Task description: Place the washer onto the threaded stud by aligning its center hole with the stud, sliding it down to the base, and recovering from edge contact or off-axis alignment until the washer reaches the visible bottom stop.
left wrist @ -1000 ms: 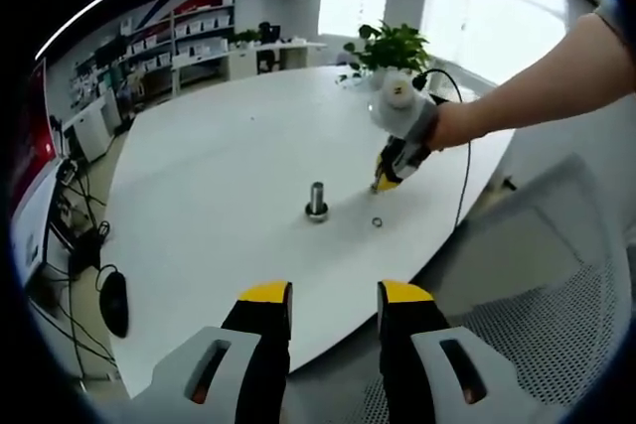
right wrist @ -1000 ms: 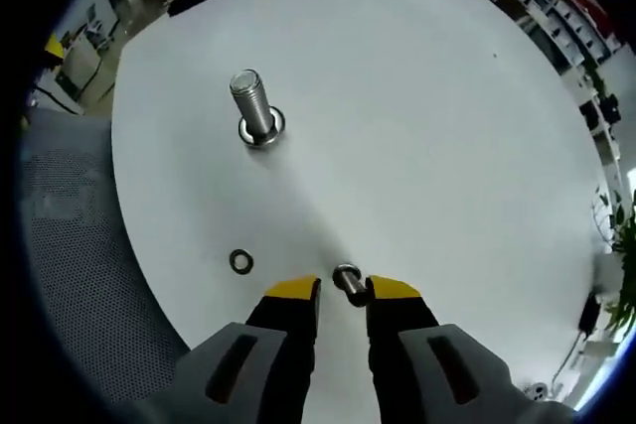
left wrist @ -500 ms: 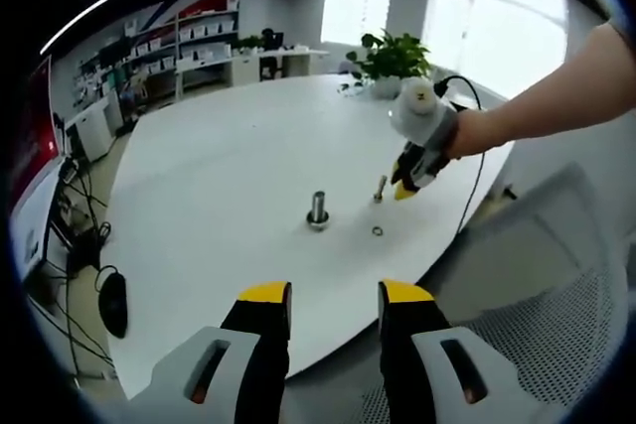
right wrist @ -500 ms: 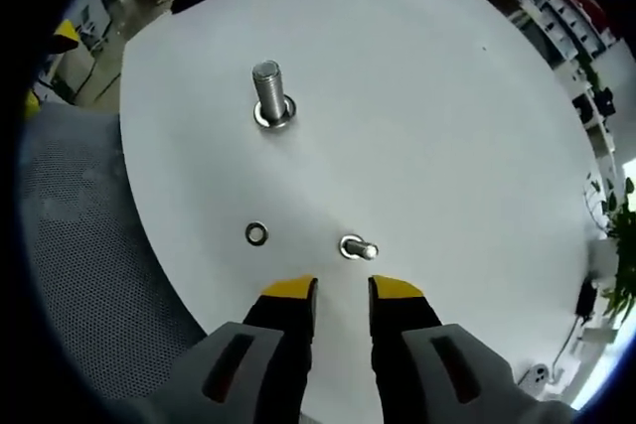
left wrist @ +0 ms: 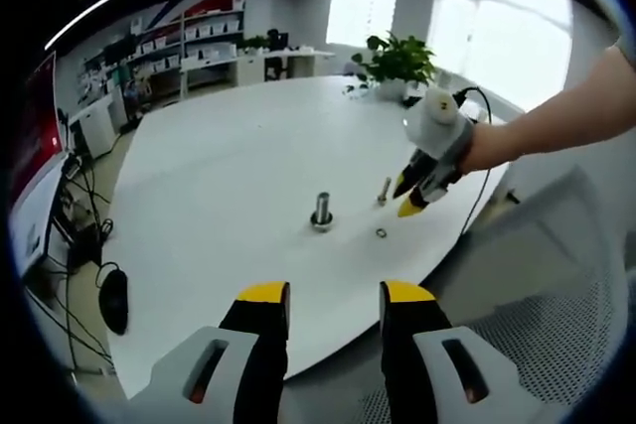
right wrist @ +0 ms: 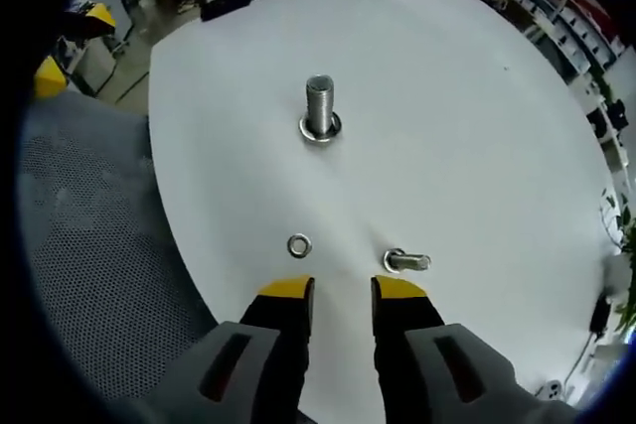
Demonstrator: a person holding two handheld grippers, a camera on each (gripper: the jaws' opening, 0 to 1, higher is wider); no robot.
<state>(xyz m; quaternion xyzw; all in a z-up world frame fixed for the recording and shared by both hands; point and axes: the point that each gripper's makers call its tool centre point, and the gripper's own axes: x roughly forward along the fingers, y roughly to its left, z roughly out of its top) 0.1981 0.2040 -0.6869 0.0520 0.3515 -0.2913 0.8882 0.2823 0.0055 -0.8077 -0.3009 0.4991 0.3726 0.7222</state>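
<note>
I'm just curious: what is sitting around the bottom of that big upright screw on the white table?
A flat metal ring circles the foot of the threaded stud, resting on the white table. Whatever lies beneath that ring is covered.

A broad white round-edged desk (left wrist: 219, 176) stands in an open office. At twelve o'clock in the left gripper view, bright windows (left wrist: 467, 27) wash out behind a green potted plant (left wrist: 399, 59). White shelving (left wrist: 189, 42) lines the wall at ten o'clock. A grey mesh chair (left wrist: 556, 305) sits at four o'clock, and black cables (left wrist: 75, 275) trail over the floor at eight o'clock.
</note>
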